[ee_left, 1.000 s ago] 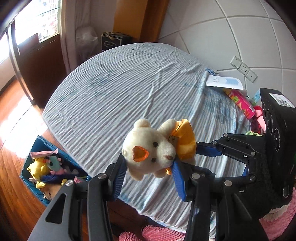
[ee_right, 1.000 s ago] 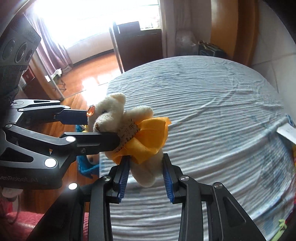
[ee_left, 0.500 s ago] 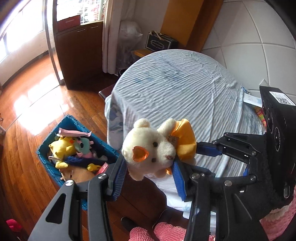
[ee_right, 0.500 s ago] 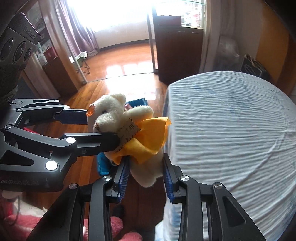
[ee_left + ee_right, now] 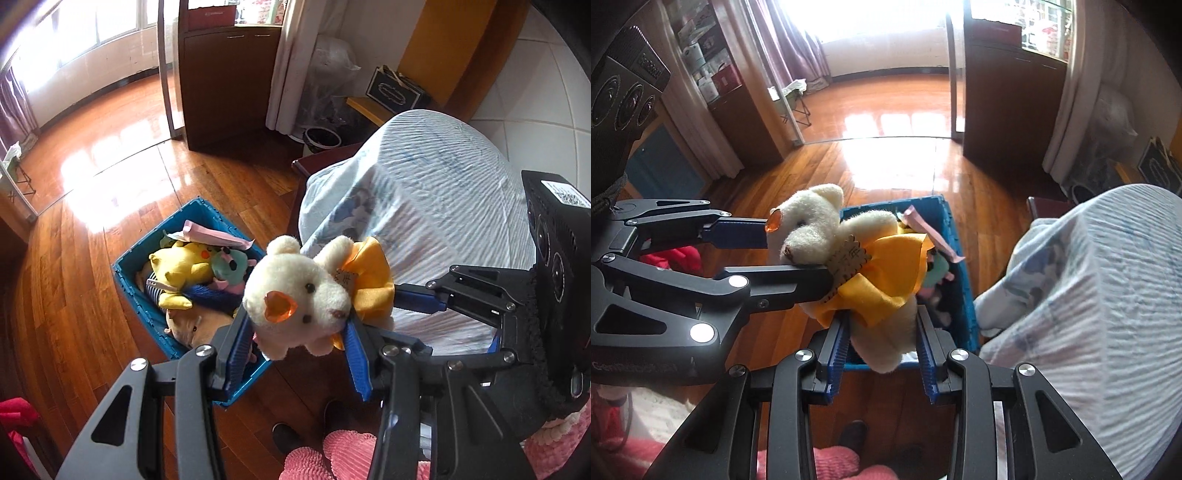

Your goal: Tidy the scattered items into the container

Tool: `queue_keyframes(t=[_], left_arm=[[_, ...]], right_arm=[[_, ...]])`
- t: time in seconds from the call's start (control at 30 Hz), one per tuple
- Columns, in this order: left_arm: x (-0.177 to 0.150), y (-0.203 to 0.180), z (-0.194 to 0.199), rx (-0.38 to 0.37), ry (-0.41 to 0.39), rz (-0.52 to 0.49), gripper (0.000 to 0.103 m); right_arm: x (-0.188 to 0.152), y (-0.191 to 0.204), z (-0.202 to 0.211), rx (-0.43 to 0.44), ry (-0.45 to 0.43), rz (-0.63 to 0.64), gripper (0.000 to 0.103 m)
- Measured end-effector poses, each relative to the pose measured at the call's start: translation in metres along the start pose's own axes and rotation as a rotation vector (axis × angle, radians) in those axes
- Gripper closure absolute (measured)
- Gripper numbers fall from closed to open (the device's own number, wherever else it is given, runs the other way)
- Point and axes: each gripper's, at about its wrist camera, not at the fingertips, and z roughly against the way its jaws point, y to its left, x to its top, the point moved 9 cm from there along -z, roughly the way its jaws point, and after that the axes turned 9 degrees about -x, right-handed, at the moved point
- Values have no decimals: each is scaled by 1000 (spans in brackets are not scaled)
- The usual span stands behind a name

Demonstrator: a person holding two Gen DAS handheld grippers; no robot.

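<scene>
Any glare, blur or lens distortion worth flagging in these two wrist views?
Left wrist: sun glare whitens the wood floor; fisheye bends the room edges; the teddy bear is sharp. Right wrist: the window is blown out, the bedsheet smeared by motion blur.

bear (image 5: 303, 295) between both sets of jaws, above crate (image 5: 129, 280) beside bed (image 5: 443, 221)

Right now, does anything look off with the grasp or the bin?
Both grippers clamp one teddy bear: left gripper at its head, right gripper at its legs. Blue bin looks nearly full, a pink packet jutting over its rim.
</scene>
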Motion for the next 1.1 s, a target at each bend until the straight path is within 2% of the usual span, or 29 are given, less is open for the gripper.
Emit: queue_keyframes(t=[0.23, 0.47, 0.6, 0.73, 0.87, 0.97, 1.1], left_arm=[[-25, 70, -84, 33, 14, 100, 57], [-66, 130, -196, 26, 47, 190, 57], [-102, 155, -253, 11, 70, 271, 57], [-140, 172, -296, 7, 119, 330, 57], [-158, 182, -327, 11, 152, 341, 57], [-155, 185, -350, -9, 154, 340, 57], [-137, 189, -379, -28, 153, 308, 57]], right_arm=[[-14, 3, -107, 49, 69, 68, 69], [-59, -3, -234, 82, 155, 162, 69], [-91, -6, -297, 111, 210, 221, 69], [-123, -2, -342, 125, 275, 242, 69], [-146, -2, -374, 130, 320, 256, 69], [-145, -18, -389, 113, 320, 223, 69], [-142, -39, -409, 90, 319, 178, 69]])
